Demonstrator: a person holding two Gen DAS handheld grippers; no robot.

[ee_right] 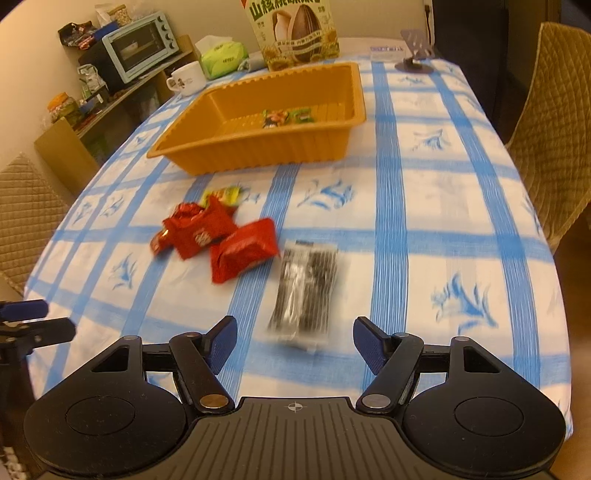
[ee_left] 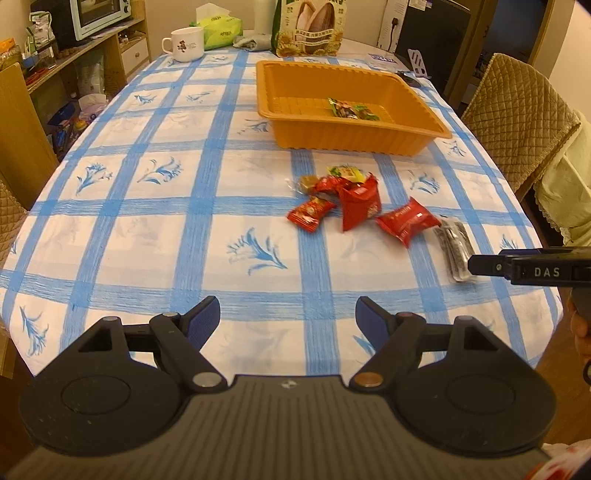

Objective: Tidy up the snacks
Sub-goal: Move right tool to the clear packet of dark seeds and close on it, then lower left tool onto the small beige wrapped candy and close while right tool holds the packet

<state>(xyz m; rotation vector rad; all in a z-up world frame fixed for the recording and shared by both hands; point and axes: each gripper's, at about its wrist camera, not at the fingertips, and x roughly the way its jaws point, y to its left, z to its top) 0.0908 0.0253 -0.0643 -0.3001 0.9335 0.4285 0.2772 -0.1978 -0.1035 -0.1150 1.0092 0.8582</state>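
Note:
An orange tray (ee_left: 421, 110) (ee_right: 295, 149) stands on the far half of the table and holds two small green-wrapped snacks (ee_left: 351, 109) (ee_right: 288, 117). In front of it lies a loose pile of red snack packets (ee_left: 356, 205) (ee_right: 218, 236) with a yellow-green one (ee_left: 347, 172) (ee_right: 221, 194). A black-and-clear packet (ee_left: 452, 247) (ee_right: 306, 291) lies to their right. My left gripper (ee_left: 288, 319) is open and empty above the near table edge. My right gripper (ee_right: 294, 341) is open and empty, just short of the black packet; it also shows in the left wrist view (ee_left: 476, 264).
A blue-checked tablecloth (ee_left: 184, 206) covers the table. At the far end stand a white mug (ee_left: 184, 43), a green tissue pack (ee_left: 221, 31), a large sunflower-seed bag (ee_left: 310, 27) and a phone stand (ee_right: 415, 51). Padded chairs (ee_right: 554, 129) flank the table; a shelf with an oven (ee_right: 136, 48) stands left.

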